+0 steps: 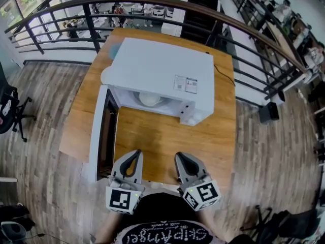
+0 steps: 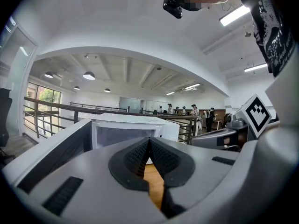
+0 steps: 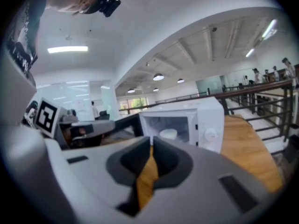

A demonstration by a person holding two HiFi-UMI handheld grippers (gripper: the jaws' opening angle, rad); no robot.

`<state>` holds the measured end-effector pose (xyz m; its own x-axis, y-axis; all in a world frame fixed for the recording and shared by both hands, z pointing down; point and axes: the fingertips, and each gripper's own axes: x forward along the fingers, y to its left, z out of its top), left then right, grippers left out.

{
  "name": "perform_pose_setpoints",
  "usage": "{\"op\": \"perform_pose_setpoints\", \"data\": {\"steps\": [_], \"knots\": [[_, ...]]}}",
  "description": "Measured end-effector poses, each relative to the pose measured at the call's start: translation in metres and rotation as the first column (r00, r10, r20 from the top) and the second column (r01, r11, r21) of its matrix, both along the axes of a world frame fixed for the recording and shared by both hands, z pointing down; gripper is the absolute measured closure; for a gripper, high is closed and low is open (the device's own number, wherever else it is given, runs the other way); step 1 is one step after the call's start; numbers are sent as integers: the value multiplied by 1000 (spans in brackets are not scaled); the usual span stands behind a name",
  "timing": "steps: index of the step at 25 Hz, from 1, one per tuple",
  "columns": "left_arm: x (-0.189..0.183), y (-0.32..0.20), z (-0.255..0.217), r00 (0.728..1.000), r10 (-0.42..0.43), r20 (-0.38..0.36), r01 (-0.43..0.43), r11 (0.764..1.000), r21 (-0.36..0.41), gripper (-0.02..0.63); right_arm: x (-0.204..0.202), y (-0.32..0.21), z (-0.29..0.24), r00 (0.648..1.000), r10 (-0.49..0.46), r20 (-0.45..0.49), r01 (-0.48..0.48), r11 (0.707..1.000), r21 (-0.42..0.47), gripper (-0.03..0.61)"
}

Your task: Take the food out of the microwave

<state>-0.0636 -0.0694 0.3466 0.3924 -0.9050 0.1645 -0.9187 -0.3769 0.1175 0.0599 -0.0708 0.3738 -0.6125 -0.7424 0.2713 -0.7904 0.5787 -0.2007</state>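
Microwave: I see a white microwave (image 1: 160, 72) standing on the wooden surface (image 1: 167, 141), turned so its opening faces me.
Door: the door (image 1: 99, 131) is swung fully open to the left of the opening and reaches toward the near edge of the surface.
Food: a white bowl (image 1: 151, 99) sits inside the microwave, on the floor of the cavity; I cannot make out its contents. The right gripper view shows the same bowl (image 3: 168, 134) in the lit cavity.
Left hand-held gripper: the left hand-held gripper (image 1: 136, 153) has its jaws together with nothing between them. It is at the near edge of the surface, just beside the door's end.
Right hand-held gripper: the right hand-held gripper (image 1: 181, 157) also has its jaws together and is empty. It is over the near edge, well apart from the bowl.
Surroundings: a dark railing (image 1: 152, 9) runs behind the surface.
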Motion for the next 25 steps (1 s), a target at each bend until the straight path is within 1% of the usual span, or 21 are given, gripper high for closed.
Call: {"op": "perform_pose_setpoints", "data": {"steps": [6, 10, 18, 25], "knots": [[-7, -14, -2, 1000, 12, 5, -12, 1000, -2, 581, -1, -10, -3, 1000, 27, -1, -27, 1000, 2, 539], [-9, -19, -2, 1000, 22, -5, -22, 1000, -1, 581, 0, -15, -3, 999, 46, -10, -46, 999, 1, 540], [-8, -26, 7, 999, 44, -14, -44, 999, -16, 581, 3, -18, 2, 997, 68, -23, -69, 998, -10, 540], [-10, -24, 8, 999, 46, -18, -46, 999, -20, 581, -2, -16, 2, 998, 61, -26, -61, 998, -7, 539]]}}
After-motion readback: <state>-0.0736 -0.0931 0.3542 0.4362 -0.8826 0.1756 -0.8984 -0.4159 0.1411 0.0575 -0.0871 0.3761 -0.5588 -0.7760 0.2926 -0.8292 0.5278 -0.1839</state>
